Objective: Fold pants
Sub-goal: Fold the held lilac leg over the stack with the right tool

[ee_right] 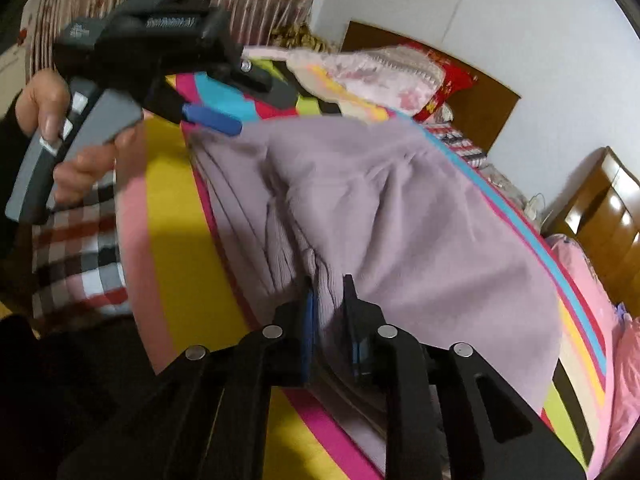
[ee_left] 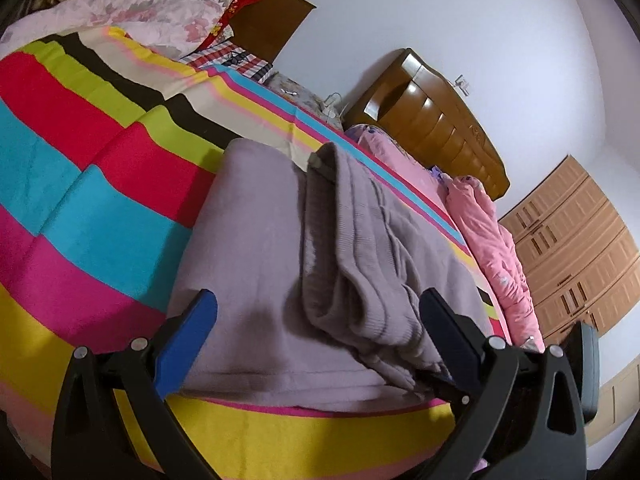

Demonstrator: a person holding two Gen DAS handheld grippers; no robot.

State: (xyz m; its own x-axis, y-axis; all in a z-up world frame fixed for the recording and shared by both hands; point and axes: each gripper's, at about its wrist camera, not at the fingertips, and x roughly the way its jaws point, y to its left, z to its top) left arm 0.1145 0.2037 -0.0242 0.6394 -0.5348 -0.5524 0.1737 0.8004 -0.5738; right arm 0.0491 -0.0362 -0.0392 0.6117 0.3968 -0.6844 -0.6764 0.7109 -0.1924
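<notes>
Mauve knit pants (ee_left: 280, 272) lie on a bed with a bright striped blanket (ee_left: 80, 208). A thicker bunched fold of the pants (ee_left: 368, 264) runs along their right side. My left gripper (ee_left: 320, 316) is open, its blue-padded fingers spread just above the near edge of the pants. It also shows in the right wrist view (ee_right: 212, 120), held by a hand at the pants' far left edge. My right gripper (ee_right: 330, 292) is shut on a ribbed fold of the pants (ee_right: 400, 216), lifting it slightly.
Pillows and a floral quilt (ee_left: 160, 12) pile at the bed's far end. A pink garment (ee_left: 492, 240) lies along the right edge, by a wooden headboard (ee_left: 432, 120) and wardrobe (ee_left: 576, 248). A checked cloth (ee_right: 80, 256) lies at the left in the right wrist view.
</notes>
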